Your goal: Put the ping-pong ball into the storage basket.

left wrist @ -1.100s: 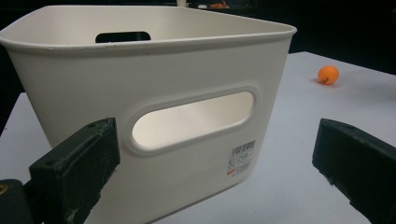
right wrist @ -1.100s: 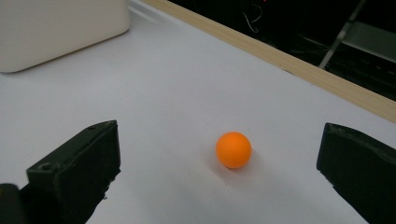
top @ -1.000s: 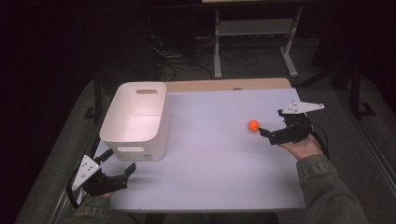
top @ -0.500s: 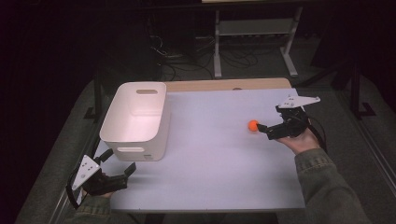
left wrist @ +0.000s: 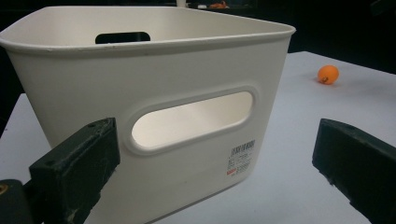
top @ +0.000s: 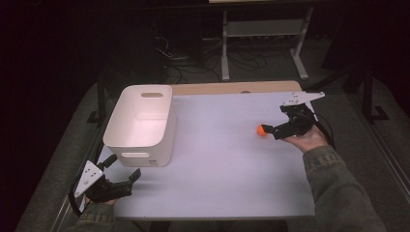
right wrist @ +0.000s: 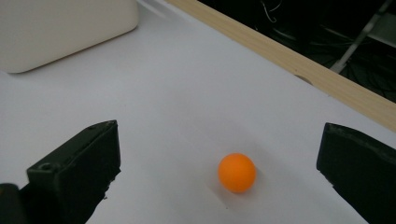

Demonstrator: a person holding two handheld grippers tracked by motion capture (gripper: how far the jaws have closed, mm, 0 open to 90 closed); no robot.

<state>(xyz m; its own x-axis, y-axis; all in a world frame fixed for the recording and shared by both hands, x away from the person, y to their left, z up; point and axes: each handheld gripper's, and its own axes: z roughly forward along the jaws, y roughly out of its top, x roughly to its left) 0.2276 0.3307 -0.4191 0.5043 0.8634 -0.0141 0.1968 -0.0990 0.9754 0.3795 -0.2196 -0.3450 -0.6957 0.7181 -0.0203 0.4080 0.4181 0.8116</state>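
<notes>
A small orange ball [top: 261, 130] lies on the white table at the right; in the right gripper view the ball [right wrist: 237, 172] rests between and just ahead of the two black jaws. My right gripper [top: 276, 128] is open, its tips right beside the ball, not touching it. A white plastic bin [top: 141, 123] with handle slots stands at the left and looks empty. My left gripper [top: 122, 169] is open near the table's front left corner, pointing at the bin's near wall [left wrist: 154, 107]. From there the ball [left wrist: 328, 74] shows far off at the right.
A bare wooden strip [top: 232, 88] runs along the table's far edge. Behind it stands a metal rack [top: 261, 34] with cables on the dark floor. The white tabletop [top: 217, 164] stretches open between bin and ball.
My right gripper has moved a little forward and left, closing in on the ball. The left gripper and the bin stay where they were.
</notes>
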